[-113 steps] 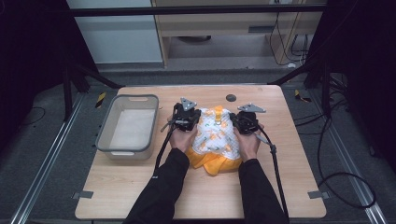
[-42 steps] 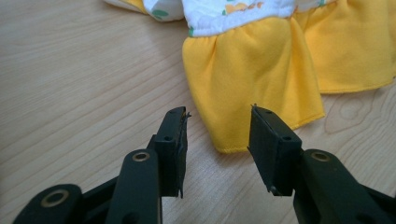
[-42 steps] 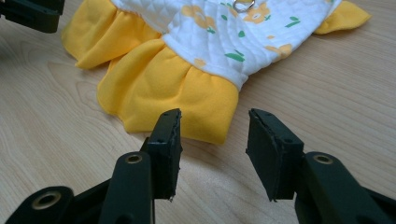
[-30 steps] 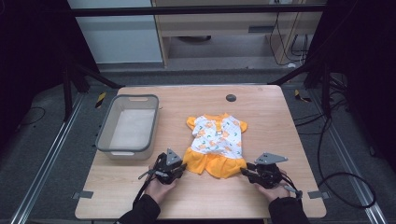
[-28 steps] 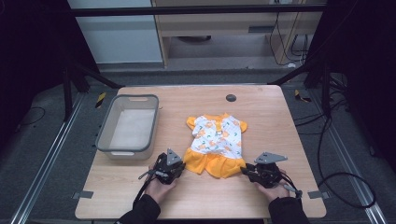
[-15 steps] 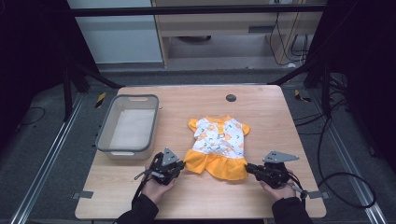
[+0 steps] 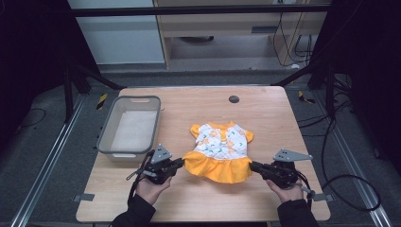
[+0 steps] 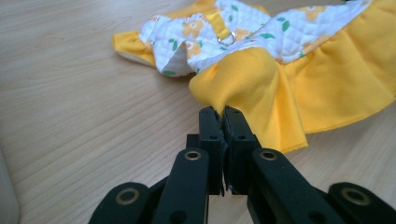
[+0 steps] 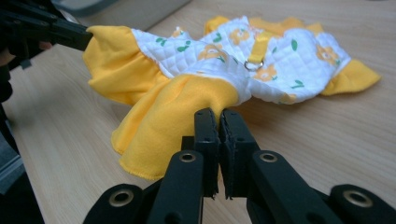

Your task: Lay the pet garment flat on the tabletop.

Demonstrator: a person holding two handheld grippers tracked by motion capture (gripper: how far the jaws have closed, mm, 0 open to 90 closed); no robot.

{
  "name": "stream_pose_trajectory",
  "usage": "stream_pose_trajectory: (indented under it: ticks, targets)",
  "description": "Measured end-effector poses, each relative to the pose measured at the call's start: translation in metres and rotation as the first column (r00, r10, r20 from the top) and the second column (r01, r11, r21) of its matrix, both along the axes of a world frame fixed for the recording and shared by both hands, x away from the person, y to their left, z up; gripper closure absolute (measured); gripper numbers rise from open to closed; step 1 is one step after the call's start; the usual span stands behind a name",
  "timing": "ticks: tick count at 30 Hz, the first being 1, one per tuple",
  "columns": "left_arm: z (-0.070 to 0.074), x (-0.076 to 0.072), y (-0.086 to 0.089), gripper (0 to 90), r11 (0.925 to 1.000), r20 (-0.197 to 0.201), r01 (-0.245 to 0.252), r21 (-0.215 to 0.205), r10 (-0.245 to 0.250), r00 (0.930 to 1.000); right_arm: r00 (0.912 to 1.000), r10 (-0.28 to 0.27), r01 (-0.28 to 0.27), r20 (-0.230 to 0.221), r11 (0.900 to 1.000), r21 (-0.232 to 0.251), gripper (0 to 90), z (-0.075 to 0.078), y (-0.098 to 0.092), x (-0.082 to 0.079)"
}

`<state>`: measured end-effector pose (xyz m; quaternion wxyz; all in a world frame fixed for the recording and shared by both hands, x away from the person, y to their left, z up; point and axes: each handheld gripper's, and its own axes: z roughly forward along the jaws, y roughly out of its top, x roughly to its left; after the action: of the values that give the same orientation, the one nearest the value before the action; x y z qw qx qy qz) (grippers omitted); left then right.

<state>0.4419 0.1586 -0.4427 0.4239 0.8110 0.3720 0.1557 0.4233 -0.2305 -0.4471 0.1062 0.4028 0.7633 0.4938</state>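
Fingers of the left gripper (image 8: 218, 122) and right gripper (image 9: 218, 122) are clamped tight on opposite corners of the yellow skirt of the small dress (image 7: 218, 151), which stretches between them. Grasp done; lifting or folding remains, grey bin (image 7: 109, 137) beyond the left fingers.

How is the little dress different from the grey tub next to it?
The dress is soft cloth, yellow and white with a flower print; the tub is stiff, plain grey. The dress lies spread on the table, its skirt pinched at both sides by the left tongs and right tongs; the tub stands untouched with nothing in it. Both sit on the same table.
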Motion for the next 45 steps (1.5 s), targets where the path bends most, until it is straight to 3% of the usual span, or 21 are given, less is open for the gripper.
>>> stream_pose_trajectory:
  ticks: [3, 7, 9, 13, 16, 20, 24, 26, 28, 33, 40, 43, 45]
  targets:
    - [-0.011, 0.004, -0.002, 87.2, 0.9981, -0.017, -0.012, 0.060, 0.013, 0.9998, 0.9995, -0.024, 0.023, -0.018, 0.998, -0.057, 85.5, -0.007, 0.001, 0.002]
    - [-0.023, 0.008, -0.005, 87.0, 0.9928, -0.045, -0.014, 0.119, 0.020, 0.9988, 0.9961, -0.069, 0.061, -0.054, 0.989, -0.138, 84.5, -0.018, 0.000, 0.007]
    - [-0.028, 0.009, -0.006, 87.0, 0.9908, -0.064, -0.008, 0.135, 0.017, 0.9978, 0.9945, -0.083, 0.070, -0.064, 0.981, -0.183, 83.8, -0.025, 0.001, 0.010]
    - [-0.032, 0.008, -0.009, 86.7, 0.9859, -0.087, 0.007, 0.167, 0.008, 0.9962, 0.9936, -0.090, 0.073, -0.069, 0.973, -0.221, 82.1, -0.031, 0.002, 0.012]
    - [-0.033, 0.007, -0.009, 83.8, 0.9842, -0.079, 0.007, 0.177, 0.008, 0.9969, 0.9940, -0.098, 0.085, -0.050, 0.973, -0.217, 80.0, -0.031, 0.001, 0.011]
    - [-0.020, 0.003, -0.007, 73.0, 0.9907, -0.011, -0.005, 0.136, 0.007, 0.9999, 0.9937, -0.111, 0.112, 0.018, 0.975, -0.191, 76.6, -0.023, -0.001, 0.008]
    - [-0.002, 0.002, -0.010, 75.4, 0.9952, 0.032, 0.003, 0.098, -0.006, 0.9995, 0.9913, -0.117, 0.123, 0.060, 0.985, -0.122, 83.7, -0.013, -0.001, 0.007]
    - [0.001, 0.005, -0.016, 81.1, 0.9971, 0.024, 0.003, 0.076, -0.005, 0.9997, 0.9912, -0.117, 0.123, 0.063, 0.988, -0.098, 89.6, -0.010, 0.003, 0.009]
    - [0.000, 0.009, -0.022, 85.2, 0.9970, 0.018, 0.010, 0.076, -0.012, 0.9998, 0.9921, -0.113, 0.117, 0.056, 0.989, -0.085, 89.9, -0.010, 0.007, 0.011]
    - [-0.011, 0.021, -0.038, 89.9, 0.9962, 0.007, 0.007, 0.087, -0.008, 0.9999, 0.9971, -0.071, 0.074, 0.028, 0.992, -0.101, 90.0, -0.017, 0.023, 0.020]
    - [-0.039, 0.030, -0.055, 89.9, 0.9838, -0.048, 0.073, 0.163, -0.066, 0.9967, 0.9986, -0.052, 0.049, -0.011, 0.980, -0.195, 89.9, -0.037, 0.033, 0.025]
    - [-0.047, 0.028, -0.056, 89.9, 0.9773, -0.074, 0.087, 0.193, -0.074, 0.9945, 0.9983, -0.052, 0.045, -0.027, 0.977, -0.208, 89.9, -0.041, 0.035, 0.025]
    - [-0.050, 0.026, -0.056, 89.9, 0.9775, -0.070, 0.089, 0.191, -0.077, 0.9945, 0.9981, -0.052, 0.043, -0.034, 0.974, -0.223, 89.9, -0.044, 0.036, 0.025]
